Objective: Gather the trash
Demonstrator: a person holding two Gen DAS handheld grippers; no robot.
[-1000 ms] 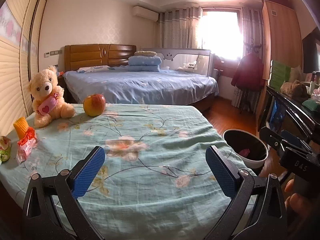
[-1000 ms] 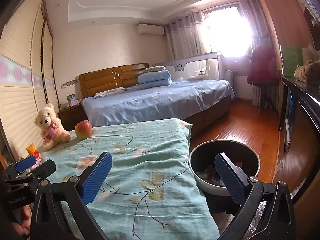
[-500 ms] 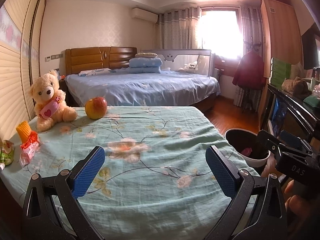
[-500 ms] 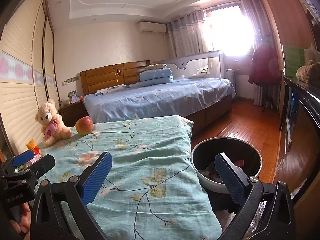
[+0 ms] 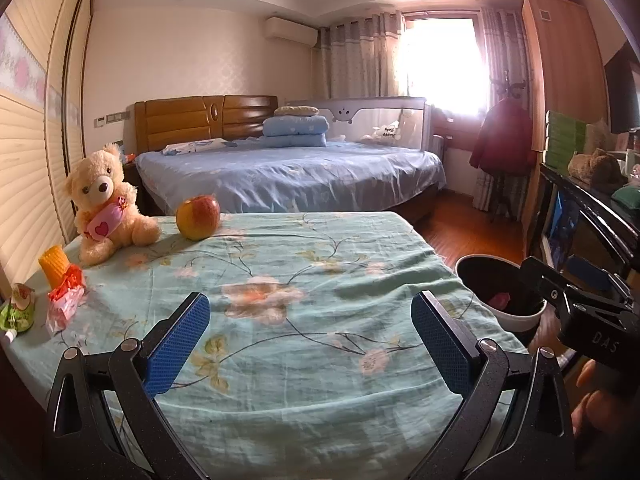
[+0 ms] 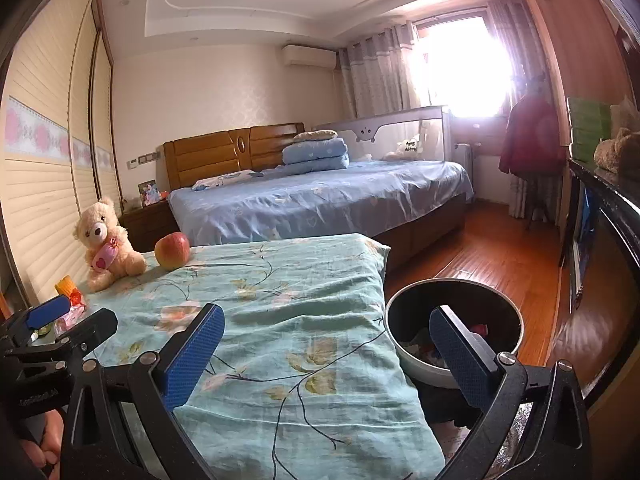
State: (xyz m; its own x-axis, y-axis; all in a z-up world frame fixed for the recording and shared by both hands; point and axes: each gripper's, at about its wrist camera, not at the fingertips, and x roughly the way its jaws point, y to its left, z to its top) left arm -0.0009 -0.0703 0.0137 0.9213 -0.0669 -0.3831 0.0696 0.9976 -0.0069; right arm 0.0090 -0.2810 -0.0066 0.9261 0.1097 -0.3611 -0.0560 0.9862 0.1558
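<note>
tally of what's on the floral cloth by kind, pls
Trash: 3 (orange cup, red-white wrapper, green pouch)
Toys: 1 (teddy bear)
Fruit: 1 (apple)
Total: 5

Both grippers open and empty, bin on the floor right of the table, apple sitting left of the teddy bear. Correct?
Not quite: the apple sits to the right of the teddy bear, as the left wrist view shows. Left gripper and right gripper are open and empty; the bin is right of the table.

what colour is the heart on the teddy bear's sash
Red, on a pink sash across the teddy bear; clearest in the left wrist view.
</note>
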